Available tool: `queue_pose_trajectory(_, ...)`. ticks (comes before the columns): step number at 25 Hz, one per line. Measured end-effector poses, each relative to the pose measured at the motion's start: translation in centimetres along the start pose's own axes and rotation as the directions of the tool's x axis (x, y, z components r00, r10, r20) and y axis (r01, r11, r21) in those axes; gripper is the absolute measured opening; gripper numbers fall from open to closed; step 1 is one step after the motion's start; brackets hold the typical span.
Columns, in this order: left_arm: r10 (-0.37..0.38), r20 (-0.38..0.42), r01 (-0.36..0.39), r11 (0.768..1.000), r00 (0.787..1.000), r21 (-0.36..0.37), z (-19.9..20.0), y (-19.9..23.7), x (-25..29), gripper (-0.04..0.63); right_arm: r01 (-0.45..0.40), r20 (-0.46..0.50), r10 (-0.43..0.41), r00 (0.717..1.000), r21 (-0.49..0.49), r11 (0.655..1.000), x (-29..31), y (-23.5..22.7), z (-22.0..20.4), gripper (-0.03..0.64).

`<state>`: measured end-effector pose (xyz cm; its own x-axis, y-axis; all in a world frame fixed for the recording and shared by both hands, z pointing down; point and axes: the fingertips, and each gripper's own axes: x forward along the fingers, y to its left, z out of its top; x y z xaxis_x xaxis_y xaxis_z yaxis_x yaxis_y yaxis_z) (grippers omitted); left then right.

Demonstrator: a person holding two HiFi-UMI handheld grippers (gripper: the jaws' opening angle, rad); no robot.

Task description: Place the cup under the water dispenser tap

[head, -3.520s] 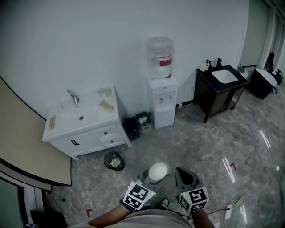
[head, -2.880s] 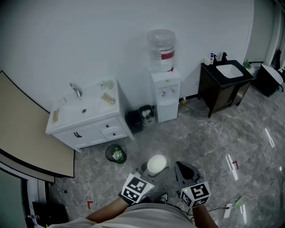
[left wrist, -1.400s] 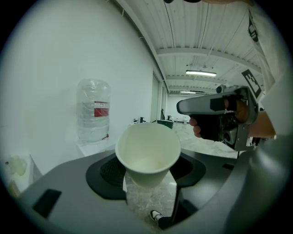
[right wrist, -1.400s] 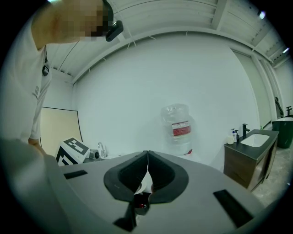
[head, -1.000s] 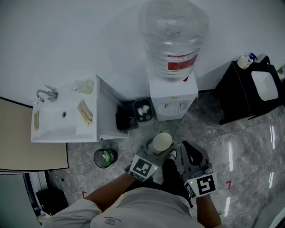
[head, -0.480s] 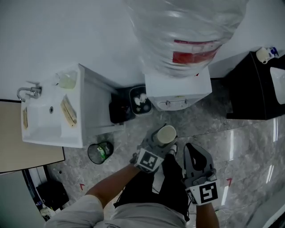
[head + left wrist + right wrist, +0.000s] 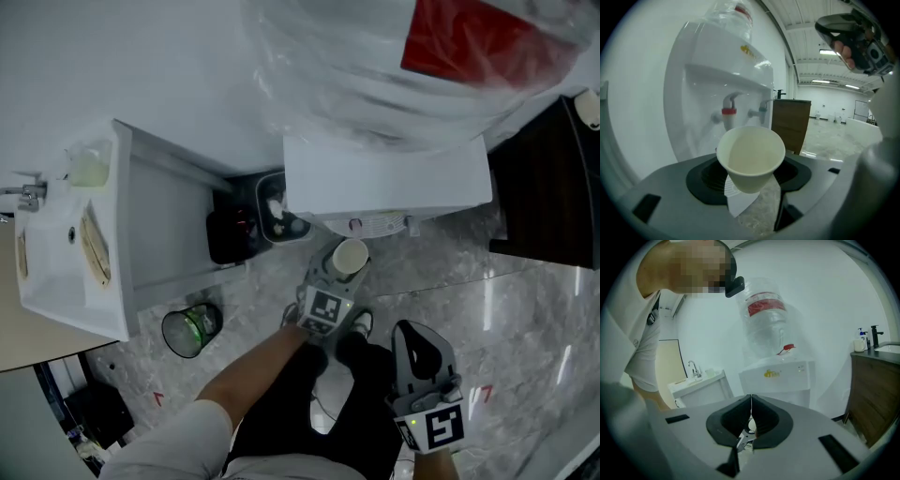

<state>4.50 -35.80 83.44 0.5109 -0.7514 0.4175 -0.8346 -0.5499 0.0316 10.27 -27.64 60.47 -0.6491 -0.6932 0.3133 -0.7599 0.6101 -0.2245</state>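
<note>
An empty white paper cup (image 7: 351, 256) (image 7: 751, 157) sits upright between the jaws of my left gripper (image 7: 337, 274) (image 7: 752, 177), which is shut on it. In the head view the cup is just in front of the white water dispenser (image 7: 384, 183), below its front edge. In the left gripper view the red tap (image 7: 729, 112) and the blue tap (image 7: 761, 108) hang a little beyond and above the cup's rim. My right gripper (image 7: 418, 336) (image 7: 751, 403) hangs back at the lower right, shut and empty, facing the dispenser (image 7: 776, 376) and its bottle (image 7: 764, 319).
A white vanity with a sink (image 7: 75, 234) stands left of the dispenser. Between them are a black bin (image 7: 234, 234) and a grey bin (image 7: 277, 217). A small waste bin (image 7: 192, 328) stands on the marble floor. A dark cabinet (image 7: 548, 187) is on the right.
The view has closed in on the dispenser. My left gripper carried the cup down and forward to the dispenser's front. My right gripper dropped back toward the lower right.
</note>
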Motion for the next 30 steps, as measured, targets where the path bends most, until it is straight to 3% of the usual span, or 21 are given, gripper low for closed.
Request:
queue_pose_trajectory(9, 0.111, -0.013, -0.112, 0.993, 0.994, -0.034, -6.4, 2.9, 6.5, 0.270, 0.014, -0.013, -0.014, 1.000, 0.021, 1.000, 0.9, -2.3, -3.8, 0.017)
queue_pose_trajectory(19, 0.278, -0.052, -0.282, 0.955, 0.959, -0.091, -9.4, 5.4, 9.0, 0.275, -0.001, -0.055, 0.003, 0.998, 0.030, 1.000, 0.5, -2.7, -5.8, 0.017)
queue_pose_trajectory(30, 0.235, -0.082, -0.244, 0.960, 0.969, -0.137, -8.5, 4.4, 8.5, 0.360, -0.013, -0.086, 0.019, 0.996, 0.072, 0.997, -0.1, -1.7, -4.8, 0.017)
